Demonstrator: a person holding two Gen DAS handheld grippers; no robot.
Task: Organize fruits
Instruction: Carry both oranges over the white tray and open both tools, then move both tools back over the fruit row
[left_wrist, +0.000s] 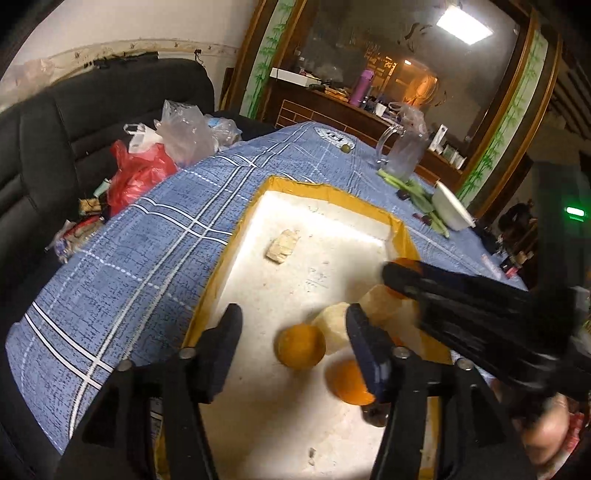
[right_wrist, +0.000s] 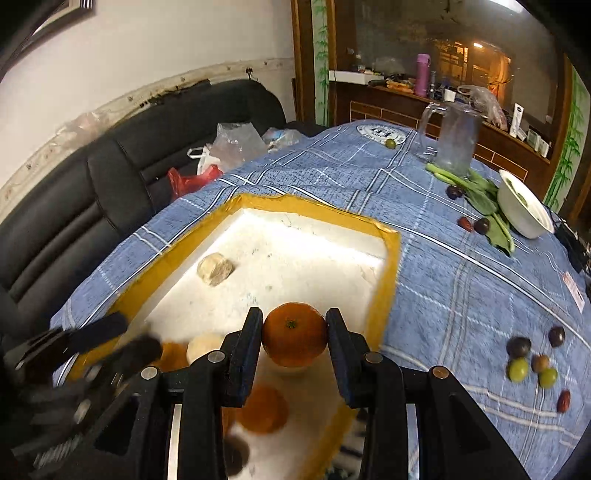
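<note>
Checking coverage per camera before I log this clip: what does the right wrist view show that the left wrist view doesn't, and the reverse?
Only the right wrist view: the right gripper shut on an orange, and loose grapes on the tablecloth.

Only the left wrist view: the left gripper open and empty above the box floor, with an orange lying below it.

Both: the white box with its yellow rim, the pitcher, the white bowl and the black sofa.

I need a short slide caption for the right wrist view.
Right tool grips a round orange fruit above the white foam box.
</note>
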